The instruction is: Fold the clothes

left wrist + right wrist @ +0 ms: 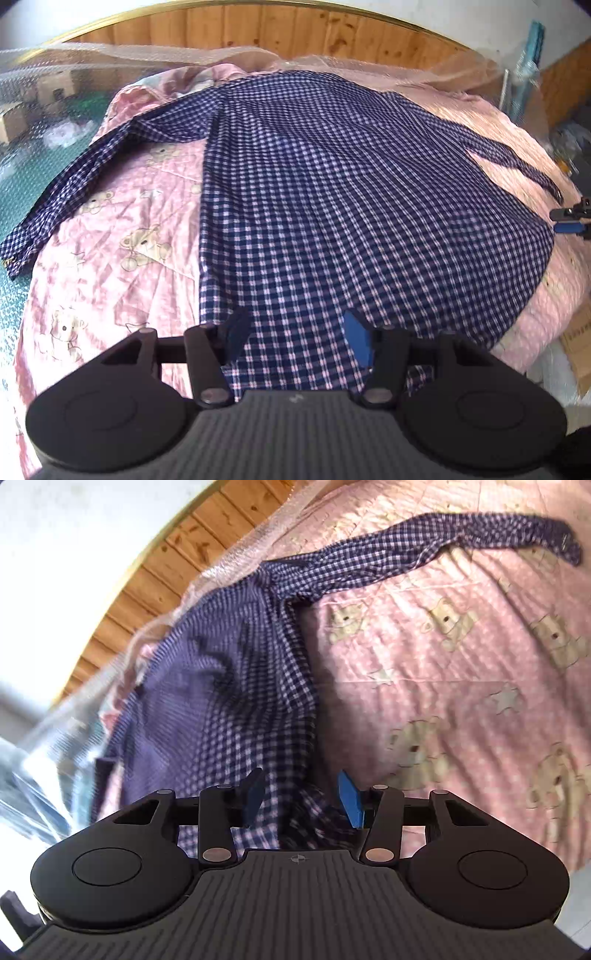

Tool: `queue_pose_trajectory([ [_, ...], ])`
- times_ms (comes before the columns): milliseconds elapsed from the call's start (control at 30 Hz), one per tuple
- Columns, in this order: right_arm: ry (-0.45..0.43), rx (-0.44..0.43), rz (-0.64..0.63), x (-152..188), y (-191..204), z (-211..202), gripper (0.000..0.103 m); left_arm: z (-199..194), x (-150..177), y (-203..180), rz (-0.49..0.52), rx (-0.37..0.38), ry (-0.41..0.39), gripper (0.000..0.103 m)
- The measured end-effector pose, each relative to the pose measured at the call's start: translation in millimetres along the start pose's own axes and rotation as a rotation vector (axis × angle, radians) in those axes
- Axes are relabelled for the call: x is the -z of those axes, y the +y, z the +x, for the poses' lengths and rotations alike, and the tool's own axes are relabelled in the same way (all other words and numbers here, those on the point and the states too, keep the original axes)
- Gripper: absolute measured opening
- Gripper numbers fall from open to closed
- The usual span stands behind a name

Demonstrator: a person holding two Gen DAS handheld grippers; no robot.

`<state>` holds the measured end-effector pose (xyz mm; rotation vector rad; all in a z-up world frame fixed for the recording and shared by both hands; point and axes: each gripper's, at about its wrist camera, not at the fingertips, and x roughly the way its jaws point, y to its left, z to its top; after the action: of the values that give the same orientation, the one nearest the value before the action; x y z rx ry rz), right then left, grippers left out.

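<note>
A navy and white checked shirt (pixel 332 184) lies spread flat on a pink bear-print quilt (pixel 110 258), both sleeves stretched out to the sides. My left gripper (pixel 295 338) hovers open over the shirt's near hem, blue pads apart, nothing between them. The right gripper (pixel 570 219) shows at the far right edge of the left wrist view, beside the shirt's right hem corner. In the right wrist view, my right gripper (pixel 301 799) is open over that corner of the shirt (pixel 236 686), cloth lying below the fingers. One sleeve (pixel 443 542) runs across the quilt (pixel 461 664).
A wooden headboard (pixel 295 33) stands behind the bed, with clear bubble wrap (pixel 92 55) draped along it. Cardboard boxes (pixel 14 118) sit at the left on green sheeting. A flat cardboard box (pixel 580 343) lies at the right by the bed edge.
</note>
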<state>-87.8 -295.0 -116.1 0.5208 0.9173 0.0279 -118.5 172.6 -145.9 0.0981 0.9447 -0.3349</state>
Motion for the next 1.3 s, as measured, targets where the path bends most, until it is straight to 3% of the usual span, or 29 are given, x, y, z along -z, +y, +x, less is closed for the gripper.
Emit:
queue_pose_trajectory([
  [133,-0.006,0.175,-0.471,45,44,-8,0.062,3,19,-21,0.116,0.059,0.02,0.061],
  [267,0.023,0.202,-0.969,100,86,-1,0.071,15,28,-37,0.208,0.107,0.04,0.062],
  [367,0.042,0.219,-1.201,126,104,12,0.074,25,31,-47,0.268,0.127,0.052,0.062],
  [467,0.049,0.229,-1.307,130,111,22,0.068,33,29,-55,0.341,0.141,0.061,0.062],
  [533,0.093,0.197,-1.295,116,113,24,0.037,38,24,-59,0.374,0.14,0.063,0.054],
  [567,0.126,0.174,-1.259,105,114,26,0.011,41,19,-58,0.38,0.15,0.067,0.047],
  [600,0.142,0.151,-1.201,91,114,27,0.0,44,12,-56,0.371,0.148,0.066,0.028],
  [667,0.113,0.073,-1.008,52,111,24,0.0,53,-7,-47,0.316,0.121,0.05,0.017],
  [733,0.078,0.021,-0.825,17,105,25,0.0,62,-28,-34,0.215,0.072,0.027,0.018],
  [833,0.029,0.025,-0.613,-22,92,42,0.0,75,-58,-12,0.035,0.007,-0.009,0.023],
  [867,0.013,0.027,-0.542,-35,87,48,0.005,78,-65,-6,-0.012,-0.003,-0.018,0.024],
  [900,0.005,0.042,-0.496,-42,83,55,0.019,79,-70,-2,-0.043,-0.003,-0.023,0.025],
  [933,-0.001,0.066,-0.466,-45,78,60,0.024,80,-73,2,-0.063,0.001,-0.022,0.025],
  [1033,-0.026,0.079,-0.457,-41,69,54,0.027,80,-72,3,-0.055,-0.004,-0.012,0.027],
  [1100,-0.053,0.09,-0.517,-27,73,43,0.052,79,-68,4,-0.052,-0.007,0.003,0.029],
  [1133,-0.066,0.096,-0.551,-19,74,37,0.057,79,-65,5,-0.059,-0.005,0.007,0.032],
  [1300,-0.066,0.218,-0.831,19,89,44,0.059,76,-50,8,-0.094,0.006,0.027,0.041],
])
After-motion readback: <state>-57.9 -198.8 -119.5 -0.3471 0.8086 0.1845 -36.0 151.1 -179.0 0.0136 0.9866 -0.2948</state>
